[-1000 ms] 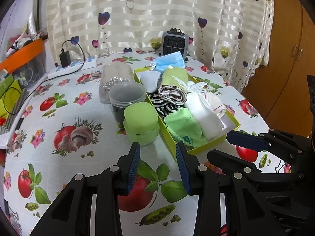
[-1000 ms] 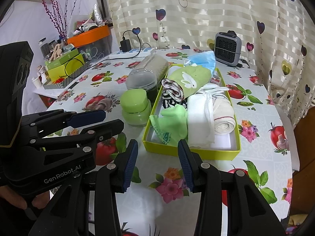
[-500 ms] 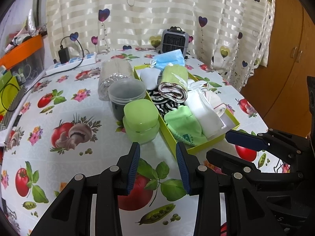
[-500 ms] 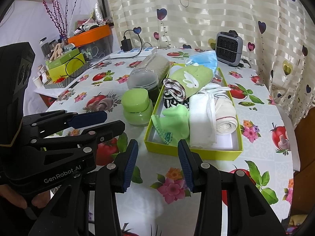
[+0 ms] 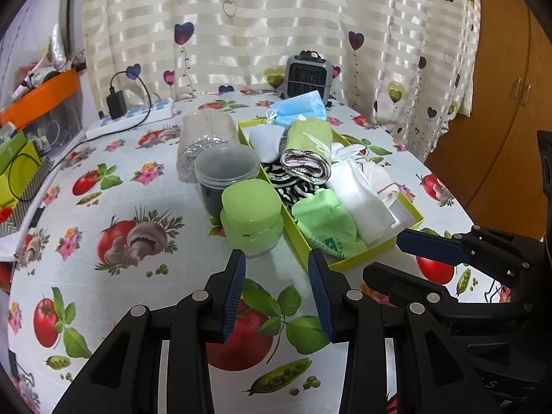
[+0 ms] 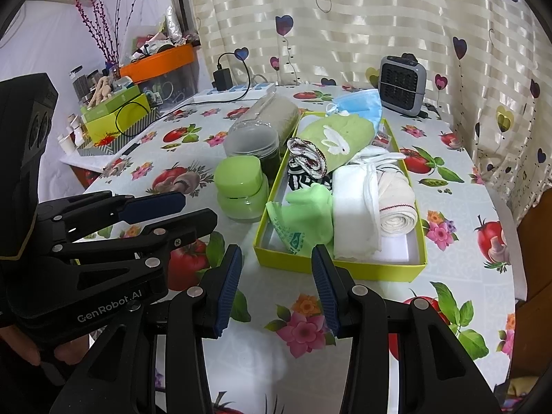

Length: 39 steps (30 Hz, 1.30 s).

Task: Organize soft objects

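Observation:
A yellow-green box (image 6: pixel 345 267) (image 5: pixel 358 258) on the table holds soft items: a light green cloth (image 6: pixel 307 214), a white folded cloth (image 6: pixel 352 214), a rolled cream towel (image 6: pixel 396 203), a green rabbit towel (image 6: pixel 338 138), a zebra-striped cloth (image 5: pixel 293 186). A blue face mask (image 6: pixel 358 103) lies at the box's far end. My left gripper (image 5: pixel 276 293) is open and empty, hovering near the box's front left corner. My right gripper (image 6: pixel 276 289) is open and empty, just before the box's near edge.
A green lidded jar (image 5: pixel 252 217), a clear jar with dark contents (image 5: pixel 226 176) and a lying plastic jar (image 5: pixel 203 141) stand left of the box. A small grey heater (image 5: pixel 308 76) and a power strip with charger (image 5: pixel 131 117) sit at the back. Cluttered boxes (image 6: pixel 117 117) stand far left.
Both grippers have drawn back slightly from the box, still open. Nothing on the table has moved.

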Motion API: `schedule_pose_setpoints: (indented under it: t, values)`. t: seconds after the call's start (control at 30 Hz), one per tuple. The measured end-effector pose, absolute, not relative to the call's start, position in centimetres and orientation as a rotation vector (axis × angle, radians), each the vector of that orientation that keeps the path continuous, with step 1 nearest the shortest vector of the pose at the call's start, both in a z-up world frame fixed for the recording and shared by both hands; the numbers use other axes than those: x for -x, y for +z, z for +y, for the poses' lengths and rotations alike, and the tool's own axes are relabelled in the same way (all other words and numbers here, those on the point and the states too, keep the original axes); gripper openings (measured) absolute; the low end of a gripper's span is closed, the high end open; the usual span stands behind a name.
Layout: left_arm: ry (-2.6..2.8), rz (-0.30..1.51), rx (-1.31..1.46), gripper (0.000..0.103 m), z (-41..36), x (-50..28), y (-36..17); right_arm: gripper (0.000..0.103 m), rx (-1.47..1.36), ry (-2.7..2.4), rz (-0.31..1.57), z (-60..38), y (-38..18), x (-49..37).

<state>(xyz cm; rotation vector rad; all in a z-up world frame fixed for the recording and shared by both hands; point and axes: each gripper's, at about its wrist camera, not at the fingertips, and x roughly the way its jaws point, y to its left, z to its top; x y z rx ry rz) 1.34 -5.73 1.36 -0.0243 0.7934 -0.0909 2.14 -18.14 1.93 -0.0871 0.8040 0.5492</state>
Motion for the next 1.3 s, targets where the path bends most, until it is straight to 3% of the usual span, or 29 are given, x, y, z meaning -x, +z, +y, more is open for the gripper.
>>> schedule_pose_setpoints:
  t: [1.3]
  values:
    - [-0.083,0.795,0.010,0.036,-5.92,-1.38,1.09,0.043,0.081,0.546,0.804,-18.02,2.07,-2.20]
